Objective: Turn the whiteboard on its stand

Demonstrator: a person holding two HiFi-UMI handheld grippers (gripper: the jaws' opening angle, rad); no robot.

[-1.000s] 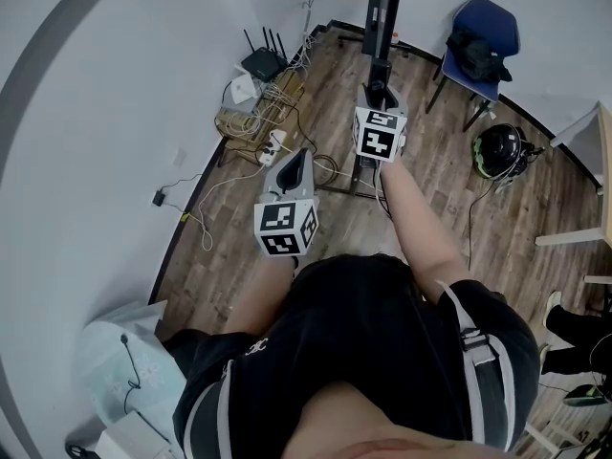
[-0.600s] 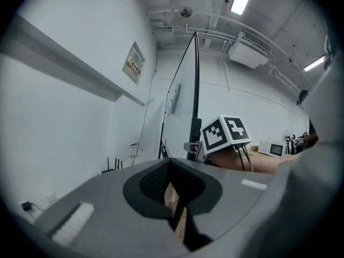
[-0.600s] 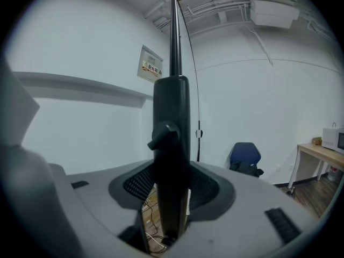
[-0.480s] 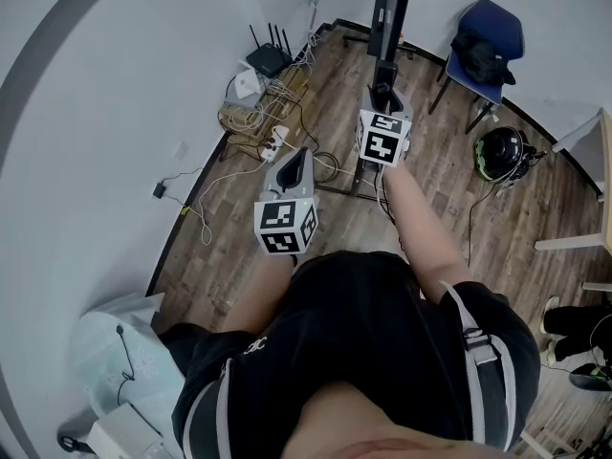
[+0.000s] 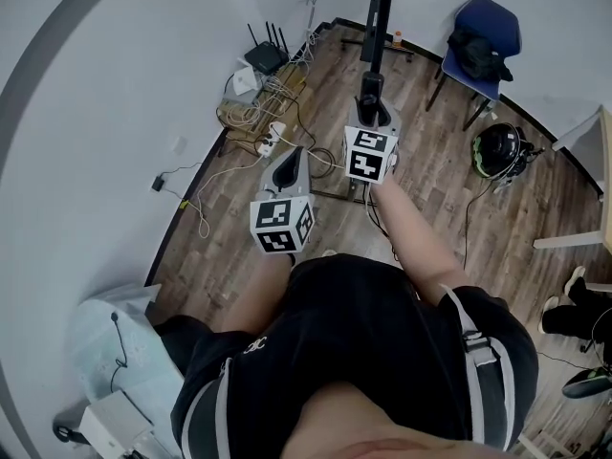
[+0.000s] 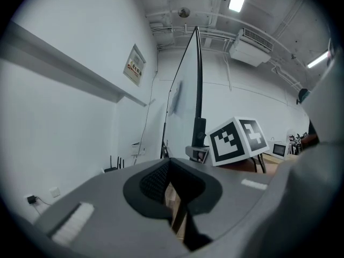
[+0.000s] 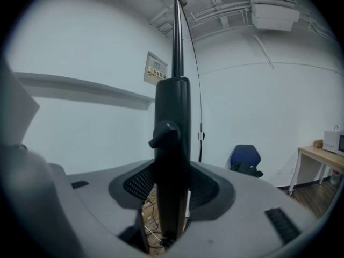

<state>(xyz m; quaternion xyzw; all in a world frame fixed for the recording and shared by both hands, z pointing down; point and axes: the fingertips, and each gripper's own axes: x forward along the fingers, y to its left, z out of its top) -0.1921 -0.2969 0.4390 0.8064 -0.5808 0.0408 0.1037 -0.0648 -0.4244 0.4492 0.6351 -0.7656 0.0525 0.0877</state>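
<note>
The whiteboard (image 6: 185,90) stands edge-on ahead of me, a thin pale panel on a black post (image 7: 172,144). From above, the post (image 5: 385,8) rises out of the stand's floor bar (image 5: 335,196). My right gripper (image 5: 369,89) is shut on the post, which fills the gap between its pads (image 7: 137,184) in the right gripper view. My left gripper (image 5: 295,156) hovers left of and nearer than the right one, apart from the stand. Its jaws (image 6: 174,192) are slightly open with only floor showing between them.
A router (image 5: 263,60), a power strip (image 5: 274,142) and loose cables lie by the left wall. A blue chair with a bag (image 5: 483,41) and a helmet (image 5: 497,151) sit to the right. A table edge (image 5: 583,142) is at far right, a pale bag (image 5: 115,352) at lower left.
Both grippers have shifted left in the head view. The post in the right gripper's hold has moved left with it.
</note>
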